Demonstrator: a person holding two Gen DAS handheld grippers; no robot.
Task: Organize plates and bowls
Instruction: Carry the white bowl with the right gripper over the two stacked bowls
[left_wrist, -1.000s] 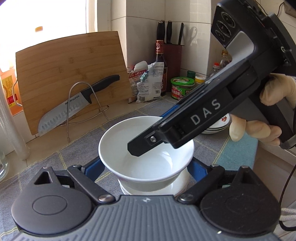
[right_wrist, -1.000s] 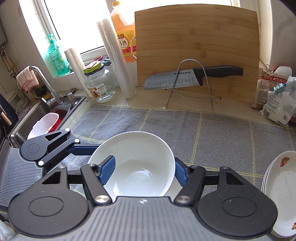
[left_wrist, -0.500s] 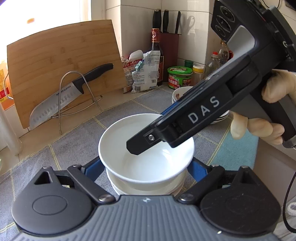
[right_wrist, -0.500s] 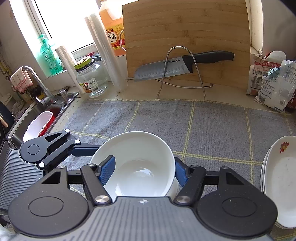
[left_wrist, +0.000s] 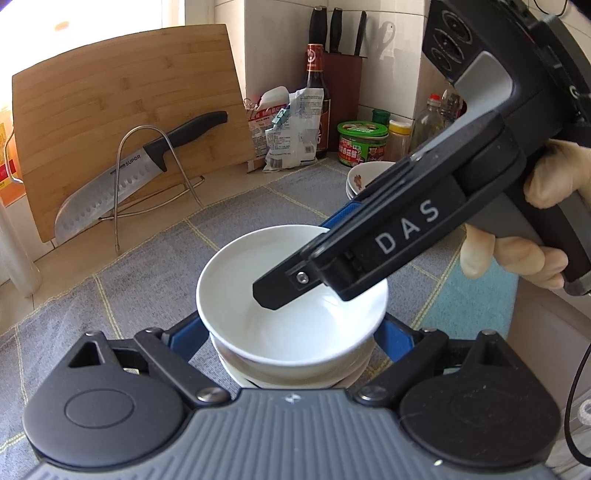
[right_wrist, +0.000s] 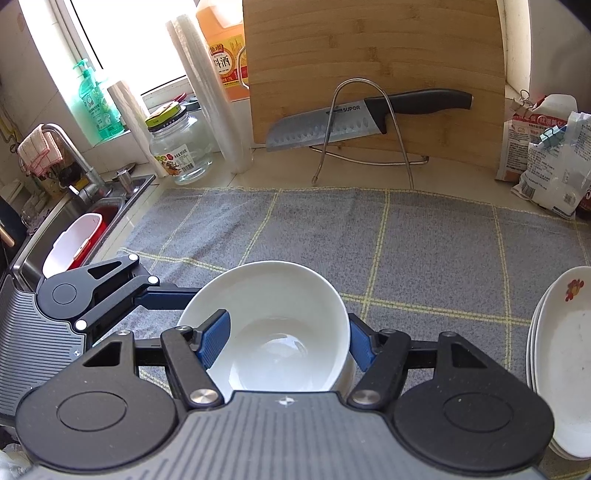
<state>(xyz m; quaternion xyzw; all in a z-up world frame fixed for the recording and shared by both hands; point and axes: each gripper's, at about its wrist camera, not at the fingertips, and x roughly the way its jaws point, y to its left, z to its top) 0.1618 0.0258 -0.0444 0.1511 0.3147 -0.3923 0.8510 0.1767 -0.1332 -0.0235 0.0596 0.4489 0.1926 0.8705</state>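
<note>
A white bowl (left_wrist: 291, 317) sits on top of a short stack of white bowls (left_wrist: 288, 373) on the grey mat (left_wrist: 147, 280). My left gripper (left_wrist: 291, 332) spans the stack, with a blue finger on each side of it. My right gripper (right_wrist: 284, 343) is around the top bowl (right_wrist: 269, 325), one blue finger inside against its wall and the other outside. Seen in the left wrist view, the right gripper's body (left_wrist: 388, 240) reaches over the bowl. A stack of flower-printed plates (right_wrist: 561, 354) lies to the right, also visible in the left wrist view (left_wrist: 362, 181).
A bamboo cutting board (right_wrist: 373, 74) leans at the back with a knife (right_wrist: 365, 118) on a wire stand. Bags (right_wrist: 546, 155), bottles and jars (left_wrist: 362, 144) stand at the back right. A glass jar (right_wrist: 177, 147) and the sink (right_wrist: 74, 229) are at the left.
Both grippers moved together with the top bowl; it sank onto the stack of bowls, and the view shifted so the flowered plates came closer.
</note>
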